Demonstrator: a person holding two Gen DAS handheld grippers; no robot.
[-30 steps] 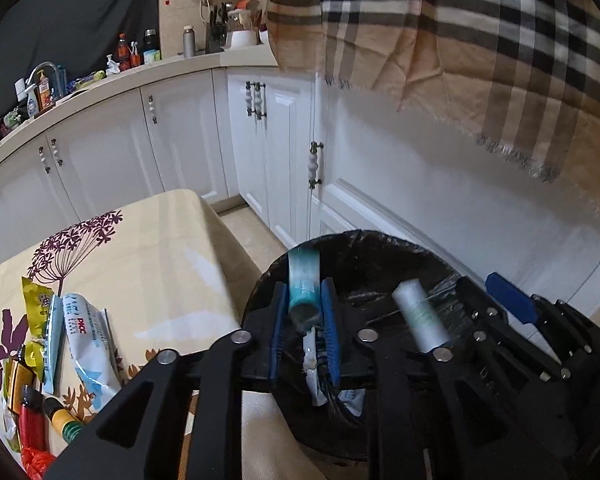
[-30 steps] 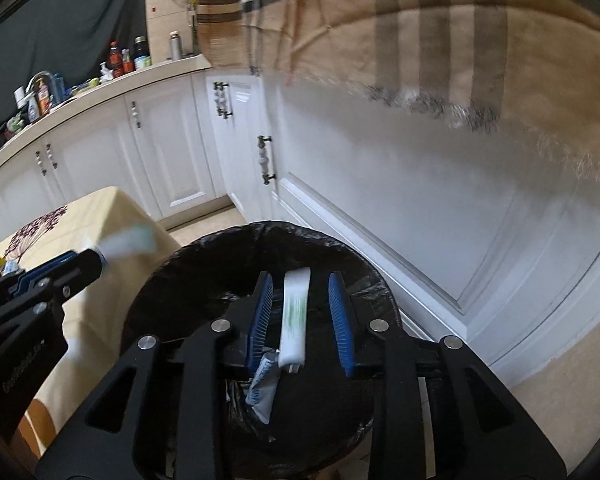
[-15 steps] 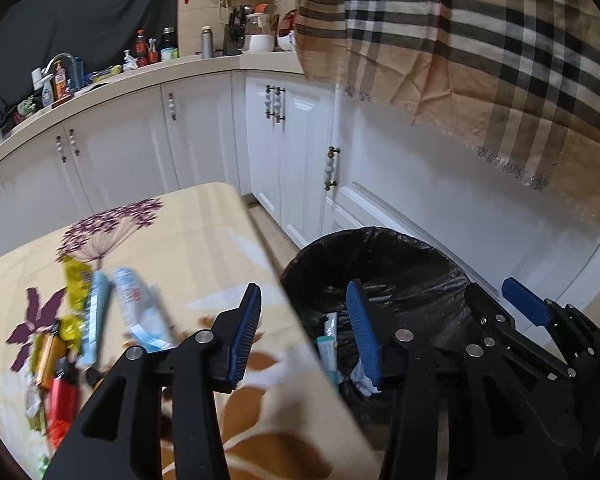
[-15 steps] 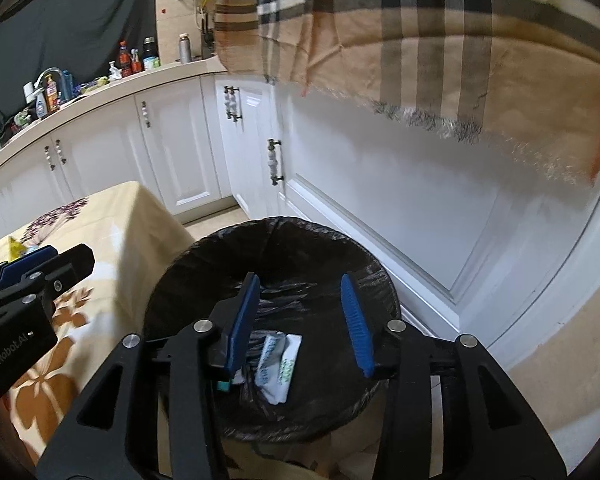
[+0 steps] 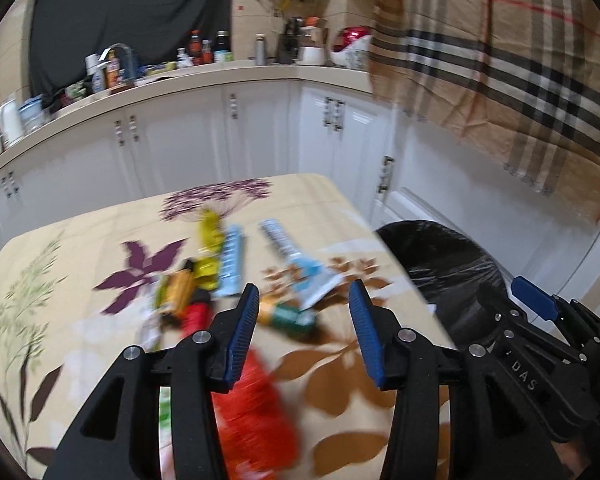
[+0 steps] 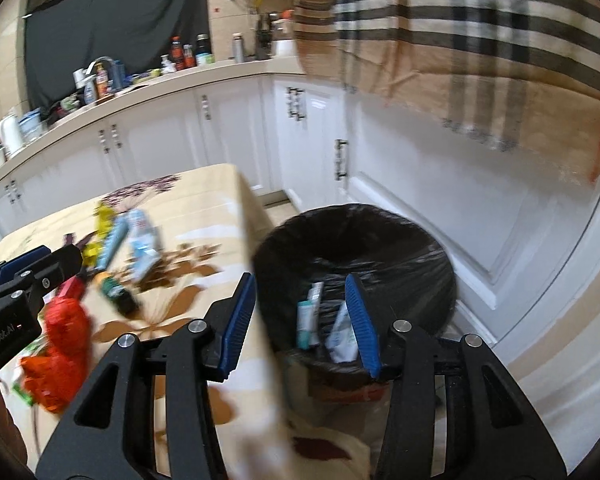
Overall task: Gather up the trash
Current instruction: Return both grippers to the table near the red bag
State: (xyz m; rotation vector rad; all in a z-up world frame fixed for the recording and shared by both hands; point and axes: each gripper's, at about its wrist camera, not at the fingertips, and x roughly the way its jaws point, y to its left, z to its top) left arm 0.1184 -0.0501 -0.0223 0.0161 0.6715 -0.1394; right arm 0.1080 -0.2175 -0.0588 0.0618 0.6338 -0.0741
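Both the left gripper (image 5: 304, 328) and the right gripper (image 6: 302, 318) have jaws apart and empty. Past them, the bin (image 6: 356, 248) already holds a few tubes (image 6: 306, 320). More wrappers (image 5: 228, 260) lie blurred on the worktop (image 5: 80, 248), perhaps a red bag (image 6: 60, 344) nearest. Next: reach back and pinch one.

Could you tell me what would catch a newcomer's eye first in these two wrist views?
Probably the scatter of bright wrappers on the floral tablecloth, with a red bag lying nearest the cameras. Next, the black-lined bin beside the table, with tubes lying inside it. The left gripper and right gripper both stand open and empty, and a plaid cloth hangs over the white cabinets at upper right.
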